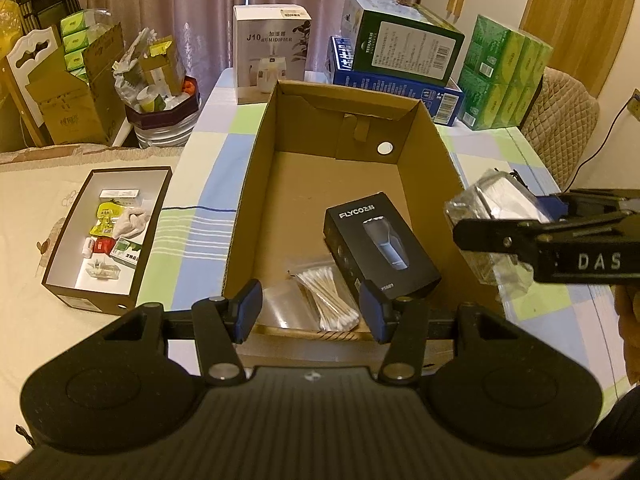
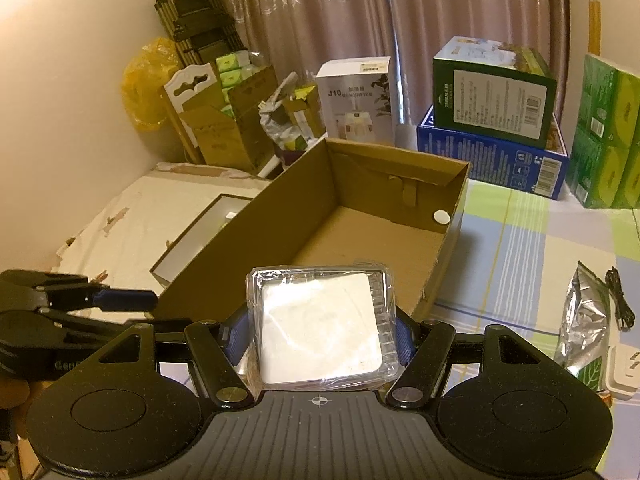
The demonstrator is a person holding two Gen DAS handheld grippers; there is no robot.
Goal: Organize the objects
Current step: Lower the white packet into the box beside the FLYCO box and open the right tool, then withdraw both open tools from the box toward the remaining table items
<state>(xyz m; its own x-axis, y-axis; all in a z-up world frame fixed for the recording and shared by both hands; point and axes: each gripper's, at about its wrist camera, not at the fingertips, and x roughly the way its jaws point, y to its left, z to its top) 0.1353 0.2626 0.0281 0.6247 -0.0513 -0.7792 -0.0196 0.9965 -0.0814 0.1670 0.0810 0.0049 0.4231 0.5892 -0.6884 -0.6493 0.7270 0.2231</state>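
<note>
A brown cardboard box [image 1: 256, 152] [image 2: 256, 232] stands open on the checked tablecloth. Inside it lie a black FLYCO shaver box [image 1: 380, 240] and a clear bag of cotton swabs [image 1: 328, 296]. My left gripper [image 1: 310, 310] is open over the box's near edge, nothing between its fingers. My right gripper [image 2: 320, 330] [image 1: 516, 228] is shut on a clear plastic-wrapped white packet [image 2: 320, 328] [image 1: 496, 204], held just outside the box's right near corner. The packet hides the near part of the box floor in the right wrist view.
A dark tray [image 1: 60, 280] with small packets and a white glove sits left. A humidifier box [image 1: 272, 52], stacked blue and green boxes [image 1: 396, 60] and green tissue packs [image 1: 504, 80] stand behind. A silver foil bag [image 2: 584, 320], black cable [image 2: 620, 300] and white charger [image 2: 624, 372] lie right.
</note>
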